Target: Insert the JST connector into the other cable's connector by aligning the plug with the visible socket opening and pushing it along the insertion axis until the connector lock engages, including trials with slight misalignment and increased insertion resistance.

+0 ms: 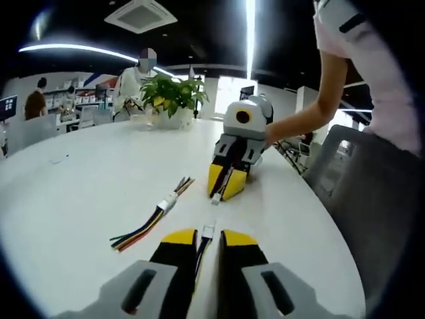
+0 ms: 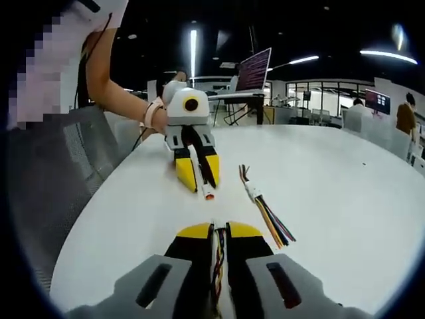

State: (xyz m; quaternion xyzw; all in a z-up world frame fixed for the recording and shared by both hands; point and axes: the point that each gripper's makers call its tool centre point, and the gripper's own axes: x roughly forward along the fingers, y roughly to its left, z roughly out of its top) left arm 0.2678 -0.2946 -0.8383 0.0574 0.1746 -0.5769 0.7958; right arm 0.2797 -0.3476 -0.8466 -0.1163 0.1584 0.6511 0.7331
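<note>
Left gripper view shows the left gripper (image 1: 208,234) with jaws nearly closed on a thin cable, its small white plug (image 1: 208,230) poking out at the tips. Facing it, the right gripper (image 1: 224,188) pinches its own cable, a white socket (image 1: 216,198) at its tip; the two connectors stand apart over the white table (image 1: 80,179). A spare joined cable (image 1: 154,216) lies just beside them. These connectors look light, small and brittle, their wires floppy, so holding close behind each housing should keep them steady.
</note>
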